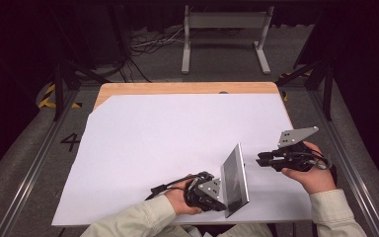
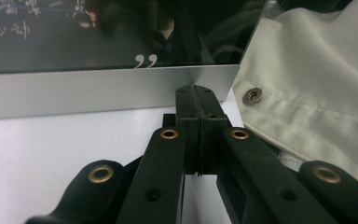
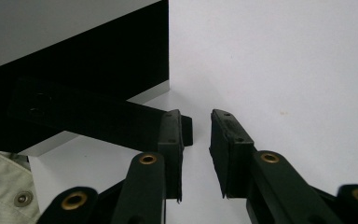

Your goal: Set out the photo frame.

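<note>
A flat panel (image 1: 235, 177) with a silver frame and a dark screen stands tilted on its edge at the table's near side. My left gripper (image 1: 221, 201) is shut, and its closed tips (image 2: 196, 91) meet the panel's silver bezel (image 2: 98, 93) low down, near a corner. The screen above the bezel shows pale writing. My right gripper (image 1: 260, 160) hovers just right of the panel, open (image 3: 200, 123) with nothing between its jaws. In the right gripper view a black strut (image 3: 98, 116) runs from the panel's dark back (image 3: 74, 60) to the tip of one jaw; I cannot tell whether they touch.
A white sheet (image 1: 177, 138) covers most of a wooden table (image 1: 177, 88). Cream sleeves (image 2: 307, 70) sit close to the panel. A grey metal stand (image 1: 224, 29) and cables lie on the floor beyond the far edge, with rails along both sides.
</note>
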Demonstrator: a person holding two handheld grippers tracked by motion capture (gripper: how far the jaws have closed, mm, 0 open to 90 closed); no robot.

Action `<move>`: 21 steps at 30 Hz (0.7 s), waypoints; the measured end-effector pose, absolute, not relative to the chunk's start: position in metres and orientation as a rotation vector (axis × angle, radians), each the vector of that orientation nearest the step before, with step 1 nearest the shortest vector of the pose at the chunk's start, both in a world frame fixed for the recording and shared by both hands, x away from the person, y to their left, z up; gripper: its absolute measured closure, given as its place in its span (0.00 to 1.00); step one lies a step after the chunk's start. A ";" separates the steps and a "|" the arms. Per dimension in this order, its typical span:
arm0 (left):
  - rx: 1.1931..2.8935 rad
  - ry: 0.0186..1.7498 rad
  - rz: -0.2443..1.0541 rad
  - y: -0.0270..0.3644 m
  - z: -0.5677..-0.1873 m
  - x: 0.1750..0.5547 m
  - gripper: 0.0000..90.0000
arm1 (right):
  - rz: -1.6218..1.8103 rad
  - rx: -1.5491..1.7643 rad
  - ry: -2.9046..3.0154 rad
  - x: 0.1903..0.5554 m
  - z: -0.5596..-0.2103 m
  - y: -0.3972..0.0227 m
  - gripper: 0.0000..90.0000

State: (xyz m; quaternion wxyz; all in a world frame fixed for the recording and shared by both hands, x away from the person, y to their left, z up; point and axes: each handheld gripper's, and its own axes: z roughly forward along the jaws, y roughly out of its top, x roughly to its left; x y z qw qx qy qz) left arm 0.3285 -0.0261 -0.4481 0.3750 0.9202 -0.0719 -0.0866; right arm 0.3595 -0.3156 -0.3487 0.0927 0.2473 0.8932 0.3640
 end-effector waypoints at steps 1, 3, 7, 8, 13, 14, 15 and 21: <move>2.351 -0.178 -0.227 -0.027 -0.448 0.328 1.00 | 1.080 0.735 2.652 0.359 -0.349 -0.316 0.82; 2.350 -0.180 -0.232 -0.029 -0.448 0.328 1.00 | 1.079 0.736 2.652 0.359 -0.349 -0.316 0.82; 2.337 -0.179 -0.254 -0.032 -0.449 0.329 1.00 | 1.081 0.738 2.652 0.359 -0.349 -0.316 0.81; 2.339 -0.178 -0.258 -0.033 -0.449 0.328 1.00 | 1.085 0.743 2.653 0.359 -0.349 -0.316 0.81; 2.337 -0.196 -0.248 -0.039 -0.449 0.328 1.00 | 1.086 0.758 2.648 0.357 -0.348 -0.318 0.81; 2.338 -0.195 -0.255 -0.040 -0.449 0.327 1.00 | 1.088 0.766 2.645 0.356 -0.348 -0.319 0.81; 2.334 -0.198 -0.251 -0.041 -0.449 0.327 1.00 | 1.090 0.773 2.641 0.355 -0.348 -0.319 0.81; 2.339 -0.189 -0.262 -0.047 -0.450 0.326 1.00 | 1.110 0.838 2.632 0.352 -0.347 -0.323 0.81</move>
